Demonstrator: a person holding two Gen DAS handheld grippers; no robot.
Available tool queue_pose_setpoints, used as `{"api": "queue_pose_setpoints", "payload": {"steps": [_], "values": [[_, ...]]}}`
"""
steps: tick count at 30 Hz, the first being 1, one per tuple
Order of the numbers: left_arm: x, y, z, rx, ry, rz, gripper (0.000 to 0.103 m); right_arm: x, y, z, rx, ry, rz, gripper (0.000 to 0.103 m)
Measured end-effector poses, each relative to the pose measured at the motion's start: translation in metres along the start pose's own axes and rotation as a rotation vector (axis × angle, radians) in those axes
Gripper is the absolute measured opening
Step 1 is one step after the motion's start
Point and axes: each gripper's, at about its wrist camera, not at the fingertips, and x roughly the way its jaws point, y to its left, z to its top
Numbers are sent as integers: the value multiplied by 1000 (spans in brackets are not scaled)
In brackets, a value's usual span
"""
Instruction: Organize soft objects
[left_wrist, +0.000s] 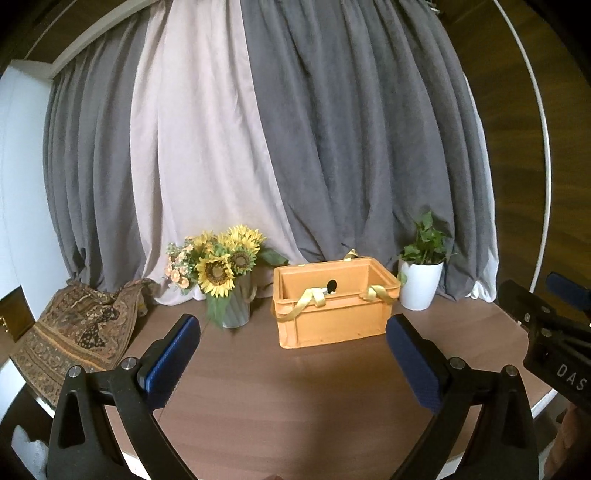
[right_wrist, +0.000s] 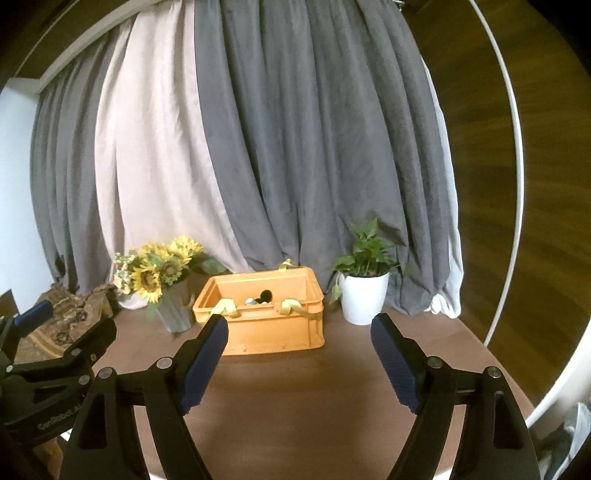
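Observation:
An orange plastic crate (left_wrist: 334, 325) (right_wrist: 271, 330) stands on the round brown table, with yellow ribbon straps (left_wrist: 312, 297) (right_wrist: 226, 307) draped over its near rim and a small dark and pale thing inside. A patterned brown cloth (left_wrist: 79, 328) (right_wrist: 55, 325) lies crumpled at the table's left edge. My left gripper (left_wrist: 293, 330) is open and holds nothing, a short way in front of the crate. My right gripper (right_wrist: 299, 332) is open too, with nothing between its blue pads (right_wrist: 393, 360), also short of the crate. Each gripper shows at the side of the other's view.
A grey vase of sunflowers (left_wrist: 225, 273) (right_wrist: 159, 280) stands left of the crate. A white pot with a green plant (left_wrist: 421, 280) (right_wrist: 364, 291) stands to its right. Grey and pale curtains (left_wrist: 295, 147) hang behind. The table edge (right_wrist: 532, 410) curves close on the right.

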Motion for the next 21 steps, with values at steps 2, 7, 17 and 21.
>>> {"api": "queue_pose_setpoints", "payload": {"steps": [2,7,17,21], "values": [[-11,-2,-4,-1,-1,0,103,-11,-3,-3,0,-4,3,83],[-34,-6,-12,-7,2,2,103,-32,-9,-10,-1,-4,14,83],[-55,-12,-19,-7,6,6,103,-57,-18,-17,-6,-17,14,83],[-58,-13,-19,-3,3,9,103,-61,-20,-18,-6,-16,15,83]]}}
